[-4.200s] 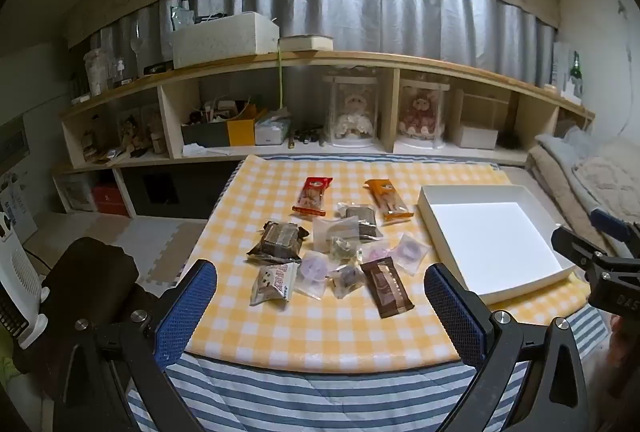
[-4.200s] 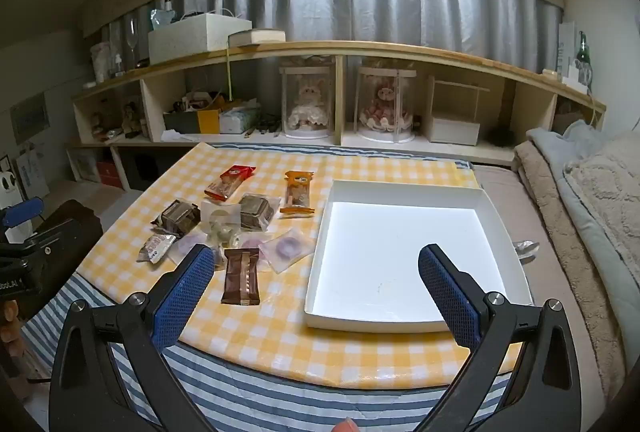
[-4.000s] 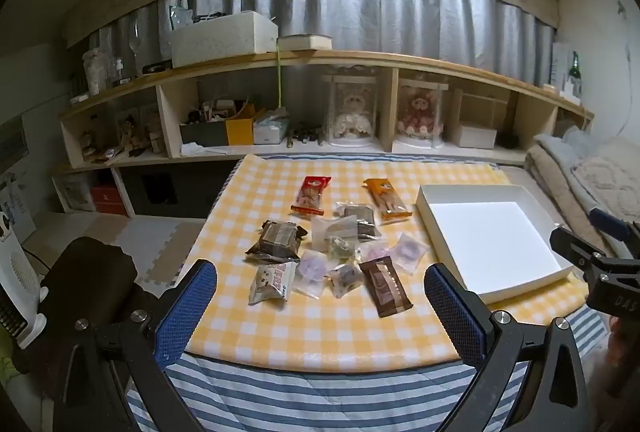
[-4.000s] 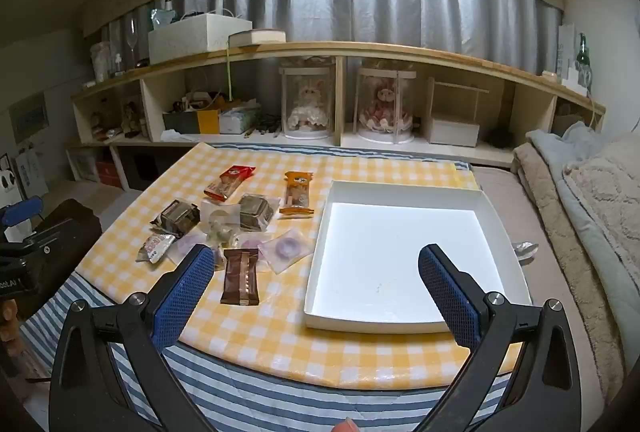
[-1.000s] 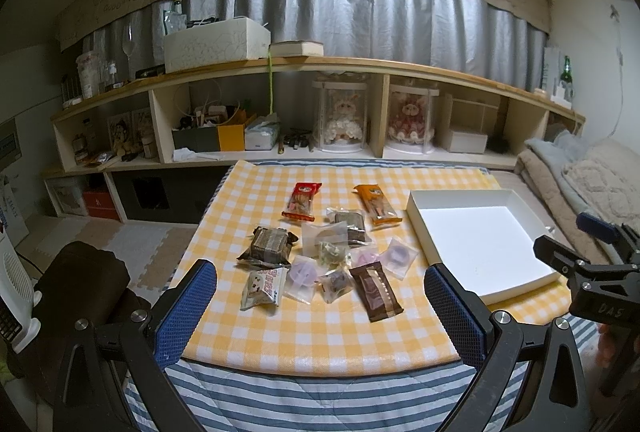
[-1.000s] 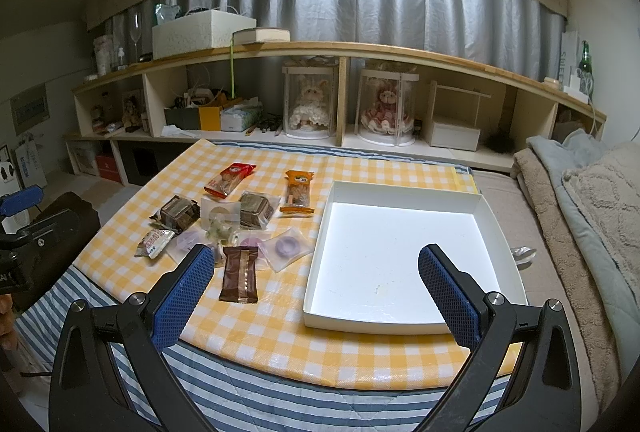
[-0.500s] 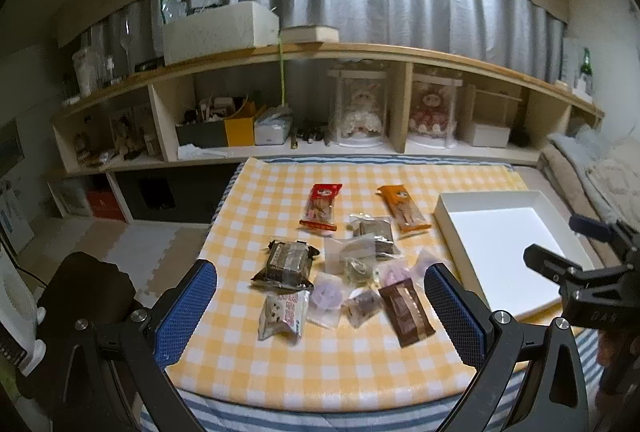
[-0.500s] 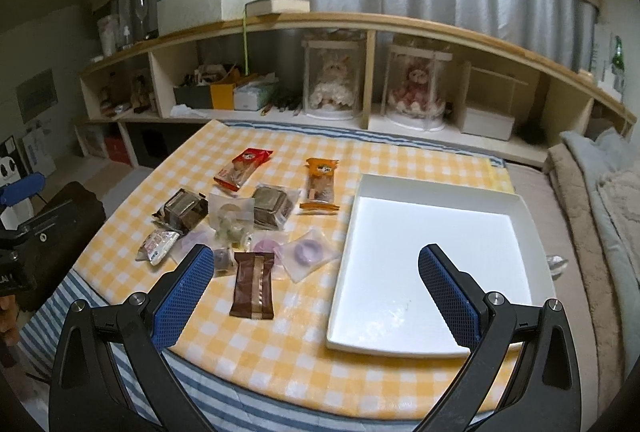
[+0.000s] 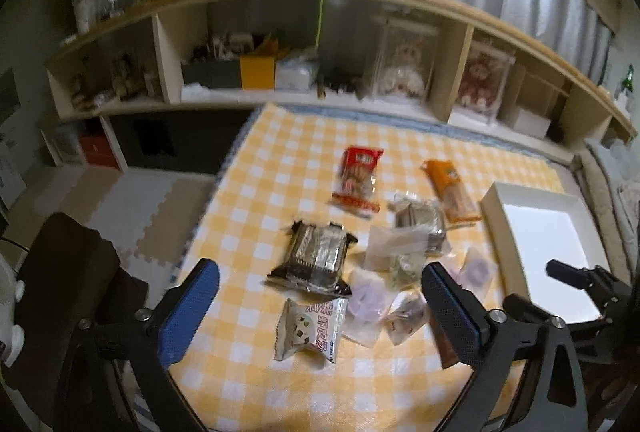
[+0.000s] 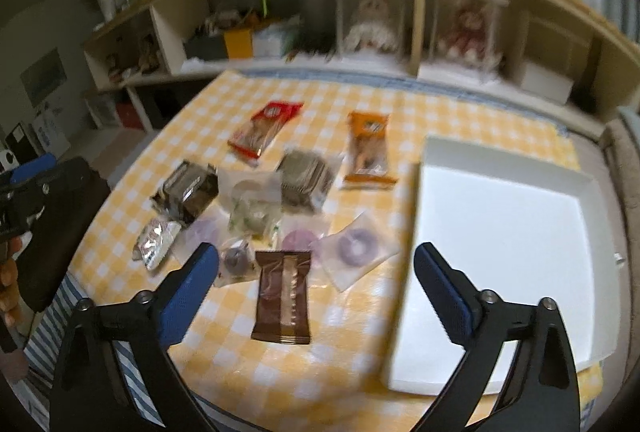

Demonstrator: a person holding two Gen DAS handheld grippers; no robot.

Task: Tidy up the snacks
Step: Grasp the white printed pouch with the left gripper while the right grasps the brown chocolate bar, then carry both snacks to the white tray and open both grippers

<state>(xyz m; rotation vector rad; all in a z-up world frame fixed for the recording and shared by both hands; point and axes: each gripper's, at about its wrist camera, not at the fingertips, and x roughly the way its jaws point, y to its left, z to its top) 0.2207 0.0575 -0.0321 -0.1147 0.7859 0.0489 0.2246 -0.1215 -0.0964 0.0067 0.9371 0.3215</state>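
We hold our right gripper (image 10: 314, 290) over the brown bar (image 10: 283, 296), which lies between its jaws untouched as they close, left of the white tray (image 10: 500, 252). Our left gripper (image 9: 320, 306), also closing on nothing, frames the white panda packet (image 9: 310, 328), further left of the tray. Clear pouches (image 10: 354, 247) crowd just beyond the bar.

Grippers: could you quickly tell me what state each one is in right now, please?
Left gripper: jaws wide but closing, holding nothing, above the snacks.
Right gripper: jaws wide but closing, holding nothing, over the brown packet.
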